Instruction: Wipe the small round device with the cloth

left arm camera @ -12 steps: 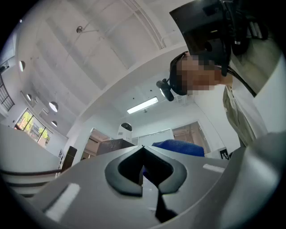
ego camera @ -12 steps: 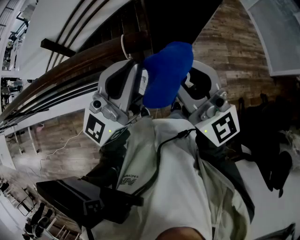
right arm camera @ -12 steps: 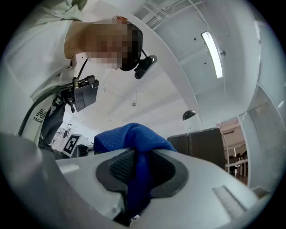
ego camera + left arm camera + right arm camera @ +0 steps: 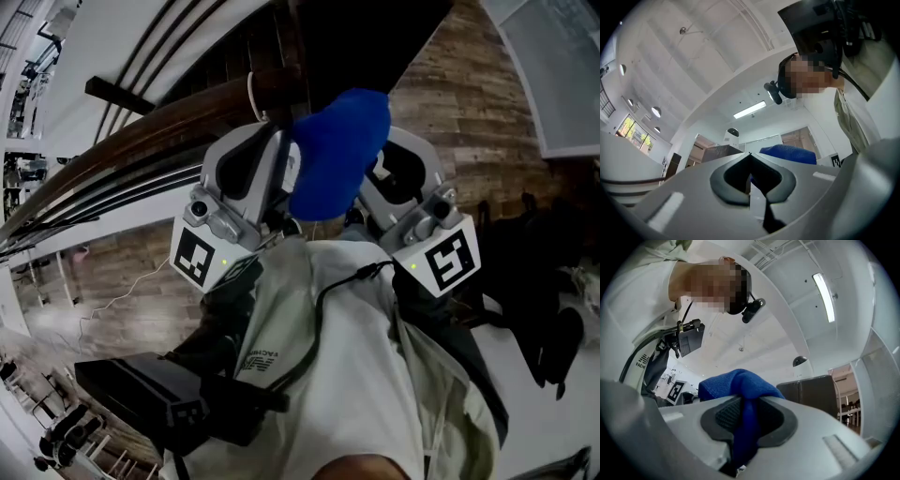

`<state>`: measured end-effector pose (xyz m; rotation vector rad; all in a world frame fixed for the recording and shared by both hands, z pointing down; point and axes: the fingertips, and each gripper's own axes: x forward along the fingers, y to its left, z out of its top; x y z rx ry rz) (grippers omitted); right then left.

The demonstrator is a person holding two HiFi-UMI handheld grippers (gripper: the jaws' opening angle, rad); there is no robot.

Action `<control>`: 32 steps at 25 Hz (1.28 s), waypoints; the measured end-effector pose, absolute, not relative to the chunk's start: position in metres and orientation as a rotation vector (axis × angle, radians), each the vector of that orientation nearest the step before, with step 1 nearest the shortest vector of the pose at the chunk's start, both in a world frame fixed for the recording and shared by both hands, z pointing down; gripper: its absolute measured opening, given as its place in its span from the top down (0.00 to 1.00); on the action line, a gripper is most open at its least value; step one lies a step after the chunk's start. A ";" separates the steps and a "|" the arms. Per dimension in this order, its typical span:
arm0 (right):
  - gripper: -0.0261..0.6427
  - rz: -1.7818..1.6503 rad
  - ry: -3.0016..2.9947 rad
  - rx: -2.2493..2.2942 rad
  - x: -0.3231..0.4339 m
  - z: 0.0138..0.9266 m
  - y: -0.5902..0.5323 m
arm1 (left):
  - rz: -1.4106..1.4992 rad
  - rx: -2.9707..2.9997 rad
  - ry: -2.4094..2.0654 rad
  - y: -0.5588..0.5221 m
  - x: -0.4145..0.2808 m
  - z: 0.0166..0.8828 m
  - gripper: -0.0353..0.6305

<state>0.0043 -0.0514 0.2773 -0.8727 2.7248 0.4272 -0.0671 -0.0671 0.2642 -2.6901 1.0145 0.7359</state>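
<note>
Right hand-held gripper (image 4: 748, 403) pinches the blue cloth (image 4: 736, 380); left hand-held gripper (image 4: 750, 158) sits closed beside it.

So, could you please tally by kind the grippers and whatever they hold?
Grippers: 2 (left gripper, right gripper)
Blue cloth: 1, in the right tongs
Thin white item, edge-on: 1, in the left tongs
Total: 4

Crumpled blue fabric cloth (image 4: 337, 155): saturated royal blue, plain, no print. Left gripper (image 4: 751, 159) and right gripper (image 4: 746, 404): pale grey shells, dark grey pads (image 4: 726, 416), finely ribbed. Marker cubes (image 4: 195, 255): black squares on white. Wooden plank floor (image 4: 450, 84): mottled brown, staggered boards. Person's loose cotton shirt (image 4: 356, 375): off-white. Thin cable (image 4: 319, 309) across it: black.
</note>
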 end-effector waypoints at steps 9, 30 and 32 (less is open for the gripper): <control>0.84 0.469 2.613 -1.125 0.054 0.260 -0.076 | 0.585 -2.646 1.196 -0.090 -0.094 0.264 0.94; 0.84 1.348 2.557 -1.486 0.076 0.163 -0.110 | 0.515 -2.633 1.183 -0.094 -0.088 0.252 0.94; 0.84 1.465 2.543 -1.498 0.070 0.136 -0.124 | 0.495 -2.637 1.191 -0.103 -0.089 0.246 0.94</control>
